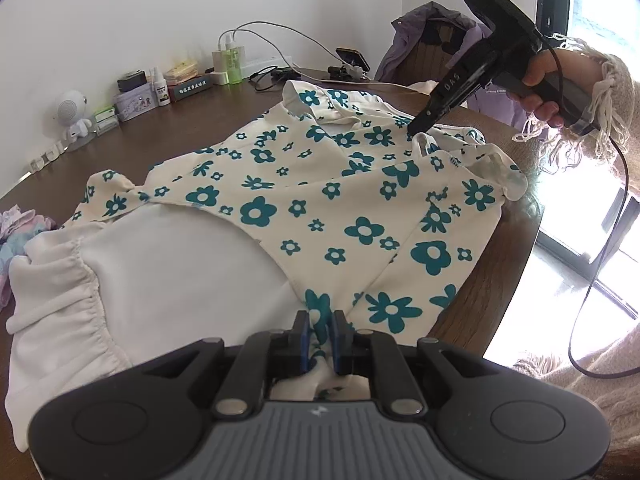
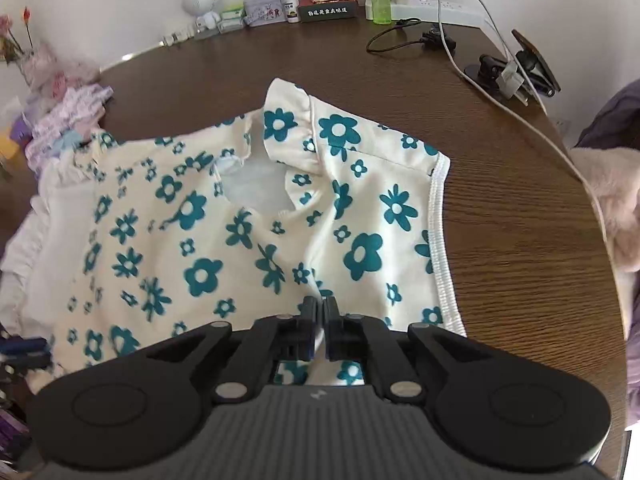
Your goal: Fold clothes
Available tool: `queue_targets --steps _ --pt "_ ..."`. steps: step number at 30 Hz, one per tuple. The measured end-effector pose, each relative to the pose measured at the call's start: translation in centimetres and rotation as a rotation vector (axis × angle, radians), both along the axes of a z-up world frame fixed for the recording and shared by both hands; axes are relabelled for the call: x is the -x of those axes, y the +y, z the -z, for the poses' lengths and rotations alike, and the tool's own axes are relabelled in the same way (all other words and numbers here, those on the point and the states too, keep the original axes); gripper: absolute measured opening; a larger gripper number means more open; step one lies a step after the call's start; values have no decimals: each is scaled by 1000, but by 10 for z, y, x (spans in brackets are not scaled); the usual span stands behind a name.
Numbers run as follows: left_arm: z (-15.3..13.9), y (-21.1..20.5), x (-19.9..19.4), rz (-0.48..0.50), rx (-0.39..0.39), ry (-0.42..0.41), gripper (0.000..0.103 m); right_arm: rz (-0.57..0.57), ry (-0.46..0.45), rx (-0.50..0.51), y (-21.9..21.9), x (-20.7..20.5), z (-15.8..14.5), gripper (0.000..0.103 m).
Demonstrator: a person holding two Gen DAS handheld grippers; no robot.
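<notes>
I have the flowered top spread on the brown worktop, lying partly over a plain white garment. My left claw is pinched narrow on a bunched fold at the near edge; my right claw is nipped on cloth just beside the white-trimmed hem. The top's long axis runs between the two claws, so I judge both must lift together.

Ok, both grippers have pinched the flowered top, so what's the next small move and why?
Probably lift both pinched edges together and carry them over toward the far side. The left gripper and right gripper each hold a fold of the flowered top, which lies spread, partly over a white garment, on the table.
</notes>
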State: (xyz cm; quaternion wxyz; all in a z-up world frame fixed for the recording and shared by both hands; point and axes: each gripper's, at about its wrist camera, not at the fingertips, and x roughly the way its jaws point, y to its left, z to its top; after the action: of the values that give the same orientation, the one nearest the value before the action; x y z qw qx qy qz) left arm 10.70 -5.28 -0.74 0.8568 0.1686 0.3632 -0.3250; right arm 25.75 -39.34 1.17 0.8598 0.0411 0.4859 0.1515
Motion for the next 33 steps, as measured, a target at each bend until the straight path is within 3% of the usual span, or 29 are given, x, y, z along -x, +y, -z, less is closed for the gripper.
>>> queue_targets --steps 2,8,10,11,14,17,19,20,21,23,33 --pt "0 0 1 -2 3 -3 10 25 -48 5 -1 -4 -5 37" --pt "0 -1 2 1 -1 -10 10 49 -42 6 8 -49 6 37" --pt "1 -1 2 3 -1 -10 10 20 -31 34 17 -61 12 30" --pt "1 -1 2 4 -1 -11 10 1 -32 56 22 -65 15 0" --pt "1 -1 2 7 -5 -11 10 1 -48 133 27 -71 14 0" --pt "1 -1 3 4 0 -10 10 74 -87 116 13 -78 10 1" --pt "1 -1 3 -1 6 -8 10 93 -63 42 3 -81 11 2" --pt "1 -1 3 -3 7 -9 10 105 -56 10 -1 -81 11 11" --pt "1 -1 4 -3 7 -11 10 115 -63 -7 -4 -77 10 27" --pt "2 0 4 -6 9 -14 10 115 -82 4 -5 -66 6 38" --pt "3 -1 5 -17 13 -20 10 -61 -44 46 8 25 -1 42"
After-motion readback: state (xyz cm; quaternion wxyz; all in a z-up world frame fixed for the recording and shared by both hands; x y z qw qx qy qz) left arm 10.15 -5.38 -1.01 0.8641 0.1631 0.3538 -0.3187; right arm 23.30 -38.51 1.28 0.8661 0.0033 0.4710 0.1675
